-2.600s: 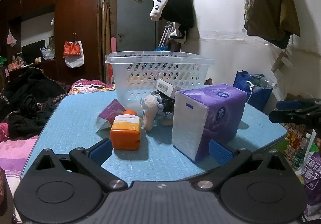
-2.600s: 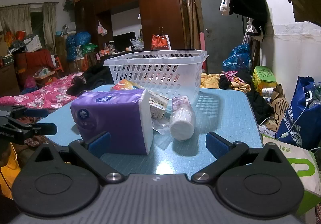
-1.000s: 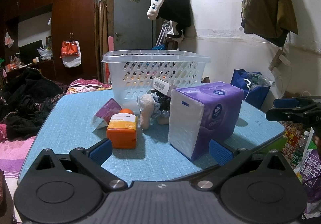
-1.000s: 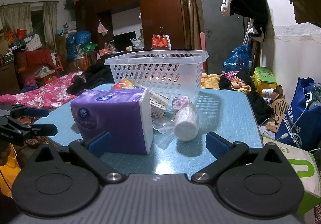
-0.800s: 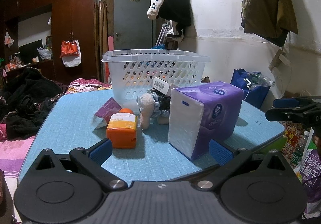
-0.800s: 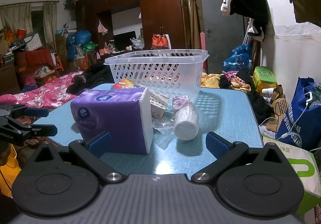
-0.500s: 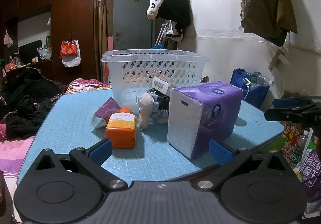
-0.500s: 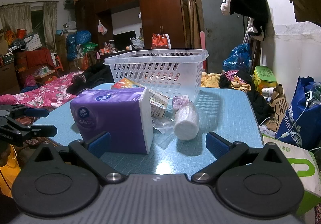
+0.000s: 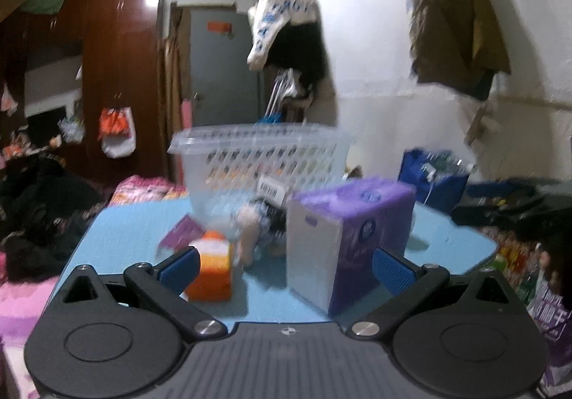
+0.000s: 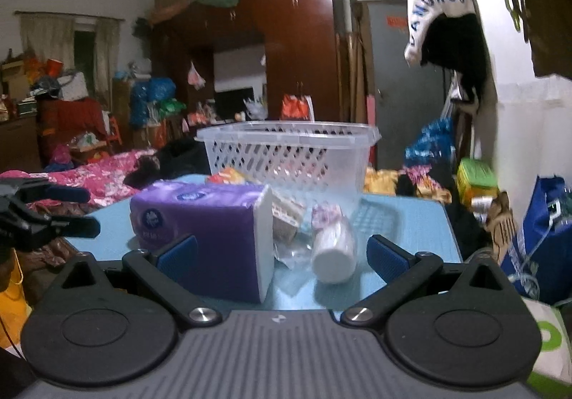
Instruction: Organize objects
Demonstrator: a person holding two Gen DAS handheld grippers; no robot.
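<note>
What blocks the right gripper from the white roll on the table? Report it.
Nothing visible does. The right gripper has its jaws open, and the white roll lies just ahead, slightly right of centre, with bare blue table in front of it. The purple tissue pack sits to its left, apart.

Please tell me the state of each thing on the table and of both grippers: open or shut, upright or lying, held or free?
Left gripper: open, holds nothing.
Right gripper: open, holds nothing.
Basket: upright on the table; inside hidden by the rim.
Purple tissue pack: sealed, lying on the table, free.
Orange bottle: standing, cap on, free.
White roll: lying on its side, wrapped, free.
</note>
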